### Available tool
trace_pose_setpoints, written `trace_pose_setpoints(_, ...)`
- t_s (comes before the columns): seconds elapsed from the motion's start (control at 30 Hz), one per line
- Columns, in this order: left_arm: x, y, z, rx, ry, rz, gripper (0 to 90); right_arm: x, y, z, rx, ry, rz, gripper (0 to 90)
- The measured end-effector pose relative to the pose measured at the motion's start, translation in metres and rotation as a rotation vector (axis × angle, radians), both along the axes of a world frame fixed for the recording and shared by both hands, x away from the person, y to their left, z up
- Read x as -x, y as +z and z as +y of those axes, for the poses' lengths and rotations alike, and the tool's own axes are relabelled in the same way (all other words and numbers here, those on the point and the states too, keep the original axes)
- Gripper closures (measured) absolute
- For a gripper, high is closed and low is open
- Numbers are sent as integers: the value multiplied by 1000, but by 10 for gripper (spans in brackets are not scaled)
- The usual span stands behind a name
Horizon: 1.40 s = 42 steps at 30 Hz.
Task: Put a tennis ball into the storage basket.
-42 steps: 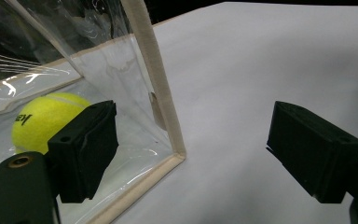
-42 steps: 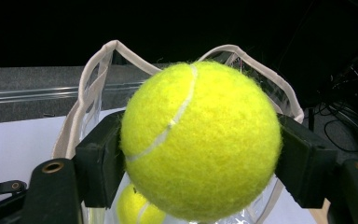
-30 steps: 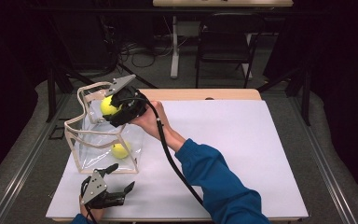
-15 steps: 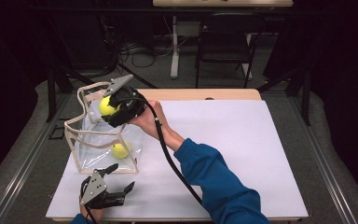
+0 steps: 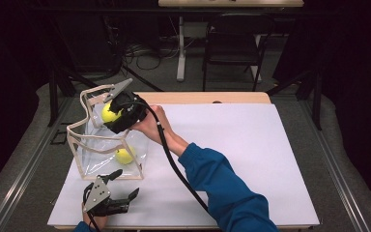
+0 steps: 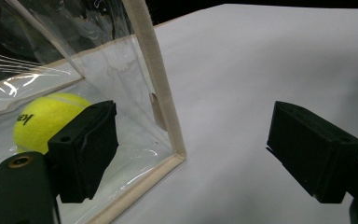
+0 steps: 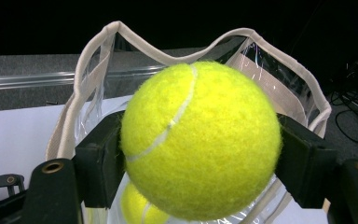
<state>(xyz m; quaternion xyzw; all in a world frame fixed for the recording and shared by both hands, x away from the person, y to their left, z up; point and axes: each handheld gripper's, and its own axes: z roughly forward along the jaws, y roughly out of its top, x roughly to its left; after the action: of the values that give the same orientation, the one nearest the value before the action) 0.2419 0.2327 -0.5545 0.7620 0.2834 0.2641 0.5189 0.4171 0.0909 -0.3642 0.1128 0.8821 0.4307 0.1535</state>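
Note:
A yellow tennis ball sits clamped between the pads of my right gripper, held over the open mouth of a clear plastic bag with beige trim. In the high view that ball is at the bag's upper right rim. A second tennis ball lies on the bag's floor, seen through the plastic in the left gripper view and under the held ball. My left gripper rests on the white table near the bag's front corner, jaws wide apart with nothing between them.
The white table surface stretches to the right of the bag. A wooden strip runs along the far edge. A black cable trails from the right gripper along the blue sleeve. Chairs and stands are beyond the table.

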Motion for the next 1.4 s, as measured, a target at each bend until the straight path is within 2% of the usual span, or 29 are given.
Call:
trace_pose_setpoints(0.43, 0, 0, 0, -3, -3, 0, 158, 0, 1, 8, 32, 6, 15, 252)
trace_pose_setpoints(0.5, 0, 0, 0, -2, -3, -1, 158, -1, 1, 8, 43, 4, 29, 246)
trace_pose_setpoints(0.53, 0, 0, 0, -1, -3, -3, 158, -1, 0, 8, 51, 5, 39, 231)
trace_pose_setpoints(0.6, 0, 0, 1, 0, -2, -1, 158, -2, 0, 6, 55, 7, 54, 128)
trace_pose_setpoints(0.97, 0, 0, 0, -4, -5, 1, 158, 4, 12, -18, 5, 23, 75, 0)
trace_pose_setpoints(1.17, -1, 0, -1, -4, -4, 0, 158, 5, 14, -33, -1, 25, 83, 0)
trace_pose_setpoints(1.4, -3, 0, -4, -8, -8, 7, 158, 7, 9, -52, 2, 17, 98, 0)
